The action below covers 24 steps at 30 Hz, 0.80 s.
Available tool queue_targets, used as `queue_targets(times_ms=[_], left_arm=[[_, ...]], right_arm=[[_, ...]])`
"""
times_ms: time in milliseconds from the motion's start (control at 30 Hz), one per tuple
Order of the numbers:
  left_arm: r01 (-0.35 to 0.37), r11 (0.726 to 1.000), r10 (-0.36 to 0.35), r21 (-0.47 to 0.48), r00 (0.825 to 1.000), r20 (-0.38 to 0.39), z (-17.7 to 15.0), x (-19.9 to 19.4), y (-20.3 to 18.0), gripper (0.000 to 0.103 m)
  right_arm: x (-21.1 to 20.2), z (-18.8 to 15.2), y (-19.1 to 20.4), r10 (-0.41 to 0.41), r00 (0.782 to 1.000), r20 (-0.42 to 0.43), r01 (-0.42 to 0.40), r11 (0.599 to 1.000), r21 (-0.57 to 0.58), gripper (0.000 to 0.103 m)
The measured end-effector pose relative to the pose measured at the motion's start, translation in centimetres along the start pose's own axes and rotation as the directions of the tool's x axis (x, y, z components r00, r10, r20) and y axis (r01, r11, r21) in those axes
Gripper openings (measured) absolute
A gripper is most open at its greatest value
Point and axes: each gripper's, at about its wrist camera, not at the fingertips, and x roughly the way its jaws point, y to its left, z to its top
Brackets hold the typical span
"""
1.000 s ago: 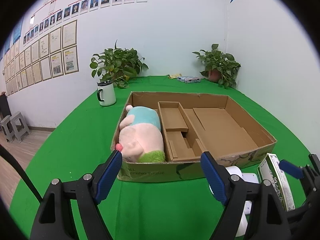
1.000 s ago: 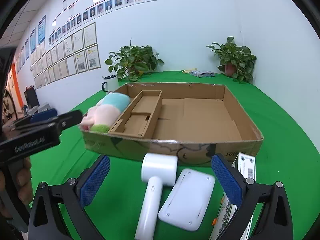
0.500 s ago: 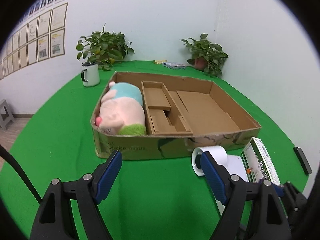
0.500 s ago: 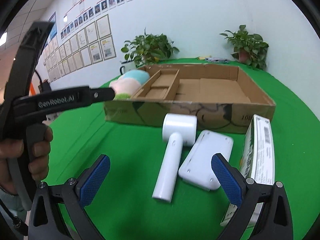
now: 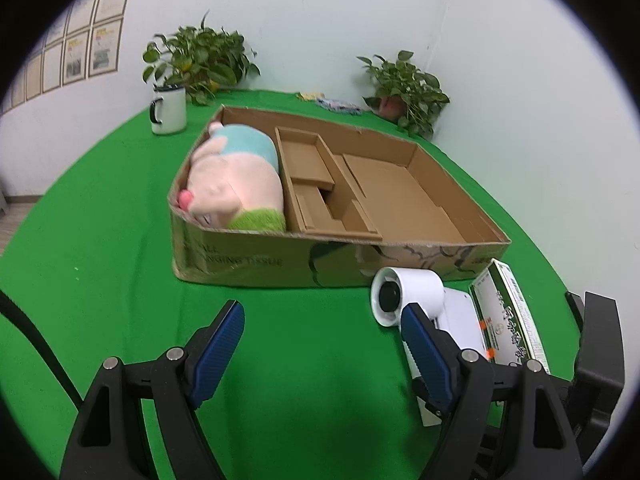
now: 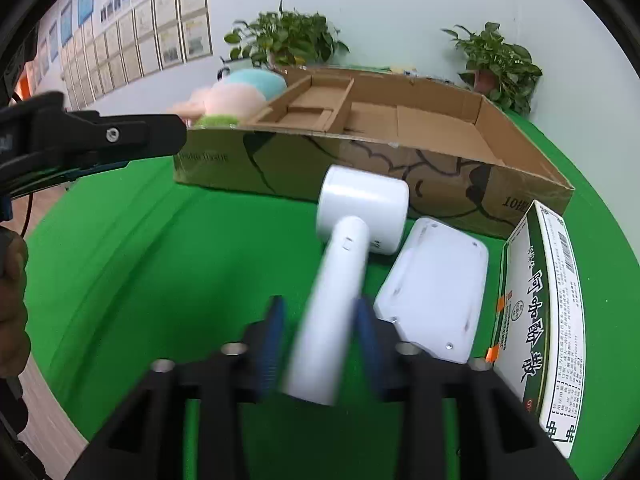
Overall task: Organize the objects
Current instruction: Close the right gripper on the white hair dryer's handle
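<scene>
A white hair dryer lies on the green table in front of the cardboard box. My right gripper is closing on its handle, which sits between the blue pads, blurred by motion. Beside it lie a flat white device and a green-and-white carton. My left gripper hangs open over bare green cloth, left of the hair dryer. A plush pig lies in the left compartment of the box.
A white mug and two potted plants stand behind the box. The box's middle and right compartments hold only cardboard inserts. The left gripper and a hand show at the left edge of the right wrist view.
The right gripper has sunk toward the table and its jaws have come in from wide open onto the hair dryer's handle. The left gripper has dipped a little and tilted down, still open.
</scene>
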Motion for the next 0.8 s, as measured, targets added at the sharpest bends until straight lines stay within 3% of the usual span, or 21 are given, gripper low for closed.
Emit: queue_targets(times_ms=[133,167,233,333,400,433,533,633,800], left_arm=[[0.094,0.995,-0.096,-0.035,0.994,-0.058,-0.7,1.1,-0.2,0.08],[0.186,0.979,-0.194,-0.08,0.975,-0.108,-1.1,1.8,0.0,0.08],[0.279,0.951,-0.3,-0.137,0.938,-0.174,-1.9,2.9,0.0,0.08],[0.34,0.925,-0.374,-0.168,0.892,-0.253,-3.6,4.1,-0.5,0.08],[0.361,0.914,-0.401,-0.182,0.869,-0.289,-4.5,4.7,-0.8,0.08],[0.361,0.914,-0.402,-0.184,0.867,-0.296,-4.7,4.9,-0.9,0.08],[0.367,0.909,-0.412,-0.198,0.86,-0.299,-4.9,5.4,-1.2,0.08],[0.378,0.89,-0.445,-0.254,0.842,-0.306,-4.8,6.3,-0.9,0.079],[0.388,0.881,-0.458,-0.27,0.841,-0.287,-4.8,6.5,-0.7,0.079]], right_arm=[[-0.7,-0.9,0.3,0.015,1.0,-0.007,-0.015,1.0,0.008,0.026],[-1.2,-1.4,0.5,0.026,1.0,-0.014,-0.026,1.0,0.014,0.026],[-2.2,-2.4,1.0,0.079,0.996,-0.028,-0.079,0.997,0.024,0.026],[-3.3,-3.6,1.9,0.147,0.988,-0.038,-0.146,0.989,0.02,0.031],[-3.4,-3.9,1.9,0.143,0.989,-0.027,-0.143,0.99,0.02,0.049],[-3.3,-3.9,1.7,0.144,0.989,-0.023,-0.143,0.989,0.03,0.053],[-2.3,-3.6,0.7,0.148,0.988,-0.044,-0.144,0.986,0.083,0.053],[-1.8,-3.2,0.9,0.139,0.989,-0.051,-0.135,0.988,0.075,0.053],[-0.6,-2.9,1.1,0.147,0.986,-0.078,-0.14,0.986,0.086,0.046]])
